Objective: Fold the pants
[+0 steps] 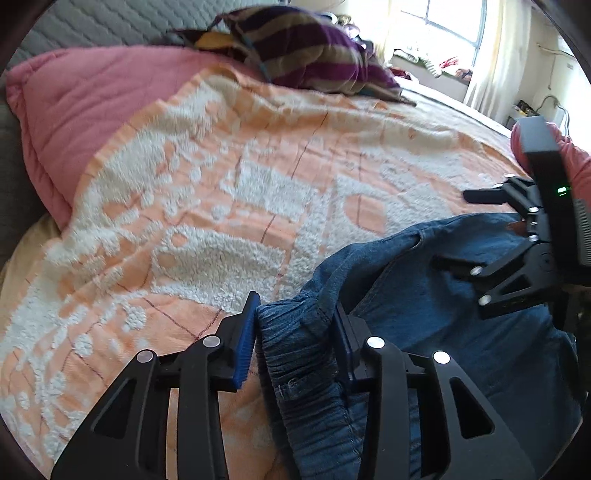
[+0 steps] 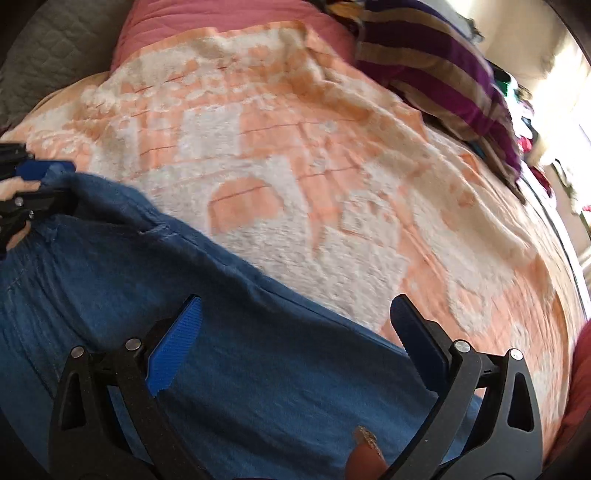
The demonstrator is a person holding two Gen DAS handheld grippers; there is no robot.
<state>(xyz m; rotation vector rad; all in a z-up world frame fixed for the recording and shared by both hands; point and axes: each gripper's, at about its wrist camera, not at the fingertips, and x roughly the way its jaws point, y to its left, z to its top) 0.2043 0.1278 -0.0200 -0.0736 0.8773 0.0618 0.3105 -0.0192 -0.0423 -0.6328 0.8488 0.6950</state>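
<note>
You are working over a bed spread with an orange-and-white tufted blanket point(image 1: 207, 206), and beyond your jaws a pink quilt point(image 1: 74, 110) lies under its far edge, with a purple-and-tan striped cloth point(image 1: 306, 48) heaped farther back and a grey quilted headboard point(image 1: 92, 22) behind that. No box, basket or other container shows in either view. The blue denim pants point(image 1: 424, 295) lie on the blanket at the near side, under and between both tools. Your left gripper point(image 1: 295, 325) has the gathered elastic waistband bunched between its blue pads point(image 1: 245, 339); the far pad sits against the cloth, while a thin gap shows at the near one, so the jaws are narrowed around the waistband rather than firmly clenched on it. Your right gripper point(image 2: 295, 332) stands wide and released, its jaws spread over flat denim with the pants' upper edge running just beyond the tips and nothing pinched. Only the left wrist view shows the bright window point(image 1: 454, 22) with pale curtains far off to the right, and your right tool from the side with a red sleeve point(image 1: 576, 158) behind it. Only the right wrist view shows a brown leather tag point(image 2: 365, 454) on the denim, below the jaws.
</note>
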